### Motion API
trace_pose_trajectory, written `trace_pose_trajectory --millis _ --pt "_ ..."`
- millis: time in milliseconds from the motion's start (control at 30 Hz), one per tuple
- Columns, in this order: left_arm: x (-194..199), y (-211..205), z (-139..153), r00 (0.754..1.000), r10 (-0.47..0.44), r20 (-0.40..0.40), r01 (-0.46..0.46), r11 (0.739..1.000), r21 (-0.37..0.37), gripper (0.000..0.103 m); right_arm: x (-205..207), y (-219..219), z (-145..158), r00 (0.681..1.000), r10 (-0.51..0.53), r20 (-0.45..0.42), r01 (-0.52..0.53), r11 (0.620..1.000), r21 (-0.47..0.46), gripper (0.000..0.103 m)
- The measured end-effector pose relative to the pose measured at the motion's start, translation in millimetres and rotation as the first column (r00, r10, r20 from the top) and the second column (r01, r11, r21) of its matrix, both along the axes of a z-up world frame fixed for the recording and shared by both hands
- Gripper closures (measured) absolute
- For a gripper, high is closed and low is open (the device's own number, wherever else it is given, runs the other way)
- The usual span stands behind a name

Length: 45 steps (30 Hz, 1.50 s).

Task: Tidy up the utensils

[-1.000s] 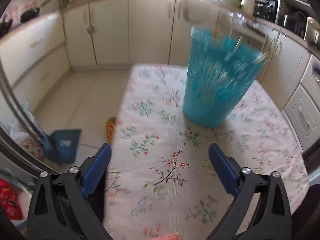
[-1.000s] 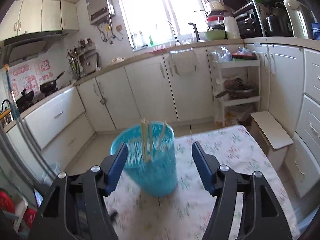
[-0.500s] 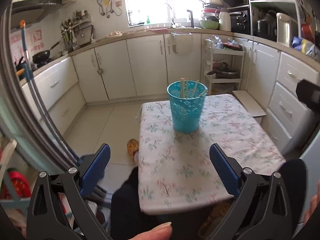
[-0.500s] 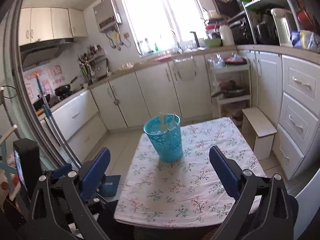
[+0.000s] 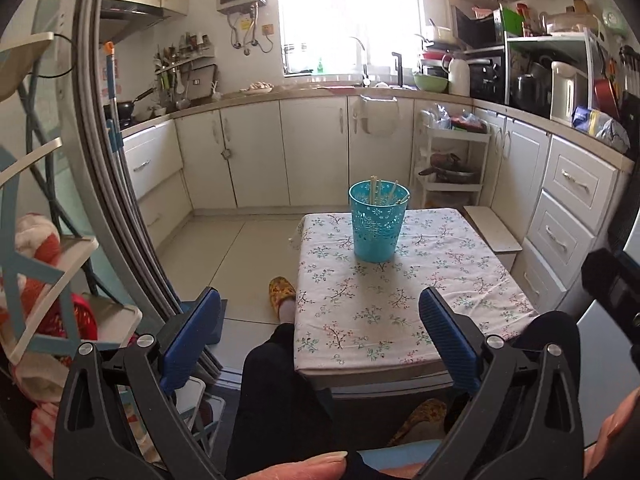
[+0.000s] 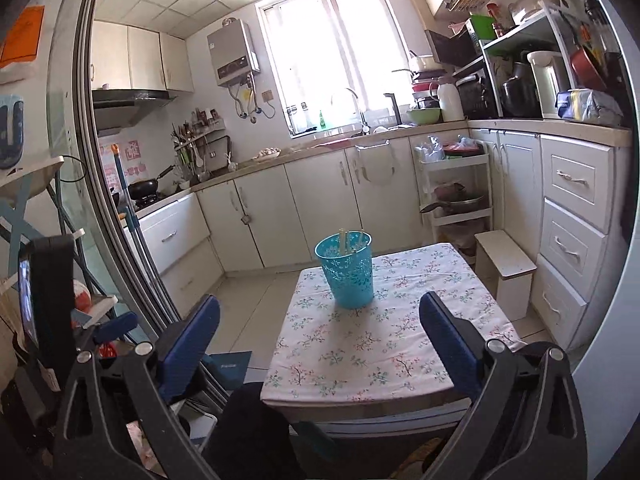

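A small table [image 5: 400,320] covered with a floral tablecloth [image 6: 360,344] stands in the middle of a kitchen, its near edge facing both cameras and its far edge toward the white cabinets [image 5: 312,152] under the window. To its left lies open tiled floor [image 5: 224,256], bounded further left by the curved frame of a sliding door [image 5: 116,208]; to its right a low white stool [image 6: 505,268] sits close to the table's far right corner, with a bank of drawers [image 5: 568,216] beyond it. A turquoise perforated basket [image 5: 378,222] stands upright on the far half of the cloth, nearer the far edge than the near one, and pale chopsticks [image 5: 375,189] lean inside it, their tips rising above the rim. The cloth between the basket and the near edge shows only its flower print. The left gripper [image 5: 320,332] is held back from the table above the person's dark-trousered legs [image 5: 276,392], its blue-padded jaws spread wide with nothing between them; the basket lies well ahead, slightly right of the midline between the fingers. The right gripper [image 6: 320,336] hangs likewise short of the near edge, jaws wide and empty, the basket [image 6: 348,270] well apart ahead and nearly centred. A yellow patterned slipper [image 5: 282,290] rests on the floor by the table's left side.
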State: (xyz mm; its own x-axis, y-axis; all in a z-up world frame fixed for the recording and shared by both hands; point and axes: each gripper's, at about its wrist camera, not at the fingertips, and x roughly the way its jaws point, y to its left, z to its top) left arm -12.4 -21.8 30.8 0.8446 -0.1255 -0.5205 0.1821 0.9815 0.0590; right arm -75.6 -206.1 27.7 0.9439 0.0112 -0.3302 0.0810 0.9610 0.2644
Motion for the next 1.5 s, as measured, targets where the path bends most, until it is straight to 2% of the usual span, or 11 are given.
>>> trace_pose_trajectory --millis 267,1500 --pt "-16.3 -3.1 9.5 0.999 -0.018 0.036 0.019 1.000 0.000 0.008 -19.4 3.4 5.4 0.999 0.012 0.033 -0.012 1.000 -0.015 0.008" --pt "-24.0 1.0 11.6 0.999 -0.017 0.049 0.018 1.000 -0.019 0.008 -26.6 7.8 4.8 0.999 0.033 0.029 -0.032 0.999 -0.026 0.007"
